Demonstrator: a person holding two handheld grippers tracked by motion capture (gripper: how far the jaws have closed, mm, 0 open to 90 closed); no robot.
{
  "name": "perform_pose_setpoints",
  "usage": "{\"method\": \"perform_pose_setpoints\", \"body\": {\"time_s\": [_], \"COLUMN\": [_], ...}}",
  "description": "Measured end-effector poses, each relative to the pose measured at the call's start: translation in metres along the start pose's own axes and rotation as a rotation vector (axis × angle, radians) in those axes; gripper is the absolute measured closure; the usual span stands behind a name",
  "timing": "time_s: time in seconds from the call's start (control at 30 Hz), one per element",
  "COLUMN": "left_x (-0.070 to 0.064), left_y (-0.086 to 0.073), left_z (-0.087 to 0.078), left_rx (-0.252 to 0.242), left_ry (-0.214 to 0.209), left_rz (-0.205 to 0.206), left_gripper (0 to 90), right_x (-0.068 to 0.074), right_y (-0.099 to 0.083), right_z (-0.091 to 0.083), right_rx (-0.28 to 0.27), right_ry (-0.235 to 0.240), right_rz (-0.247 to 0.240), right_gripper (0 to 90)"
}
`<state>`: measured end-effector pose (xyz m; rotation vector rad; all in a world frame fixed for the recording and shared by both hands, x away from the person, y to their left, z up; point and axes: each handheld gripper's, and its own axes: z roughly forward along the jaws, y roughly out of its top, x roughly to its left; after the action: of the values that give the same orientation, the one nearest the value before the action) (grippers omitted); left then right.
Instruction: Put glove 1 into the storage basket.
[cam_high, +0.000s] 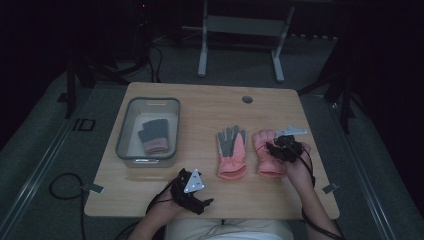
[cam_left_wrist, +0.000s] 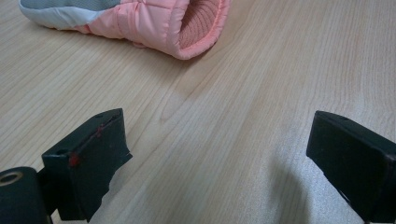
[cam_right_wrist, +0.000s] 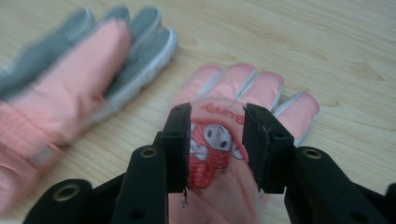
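Right gripper view: pink glove (cam_right_wrist: 233, 140) lies flat, fingers pointing away lengthwise.

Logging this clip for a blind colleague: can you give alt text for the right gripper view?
The right gripper has its two black jaws around the back of a pink glove with a red cartoon patch, lying on the wooden table. A second pink and grey glove lies blurred beside it.

Both grippers are black. The left gripper (cam_high: 196, 198) carries a grey three-cornered plate (cam_high: 193, 182) with small dark holes, and red flecks mark one jaw's edge. The right gripper (cam_right_wrist: 215, 140) has brass-ringed screw holes. Black cables (cam_high: 65, 192) trail from each.
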<state>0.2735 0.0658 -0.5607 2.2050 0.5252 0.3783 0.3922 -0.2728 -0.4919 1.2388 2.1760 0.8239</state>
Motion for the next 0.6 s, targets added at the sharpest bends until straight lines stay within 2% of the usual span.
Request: {"method": "perform_pose_setpoints", "body": {"time_s": [0.13,0.27,0.37,0.43,0.5,0.6], "left_x": [0.0,0.001,0.0,0.0,0.0,0.0], "left_y": [0.0,0.0,0.0,0.0,0.0,0.0], "left_z": [0.0,0.0,0.0,0.0,0.0,0.0], "left_rx": [0.0,0.002,0.005,0.005,0.004,0.004], "left_ry": [-0.002,0.0,0.0,0.0,0.001,0.002], "left_rz": [0.0,0.0,0.002,0.002,0.003,0.003], "left_gripper": [4.9,4.9,4.9,4.9,4.9,4.9], "right_x": [-0.005,-0.008,-0.008,-0.007,-0.004,-0.006], "right_y": [-0.008,-0.019,-0.02,-0.02,-0.021,-0.025], "right_z": [0.011,0.02,0.023,0.023,0.025,0.026], "right_rx": [0.037,0.063,0.078,0.081,0.078,0.064], "right_ry": [0.003,-0.003,0.014,0.019,0.015,0.016], "right_rz": [-0.048,-0.048,-0.039,-0.037,-0.064,-0.045], "right_gripper": [60.0,53.7,48.2,47.8,49.4,59.6]}}
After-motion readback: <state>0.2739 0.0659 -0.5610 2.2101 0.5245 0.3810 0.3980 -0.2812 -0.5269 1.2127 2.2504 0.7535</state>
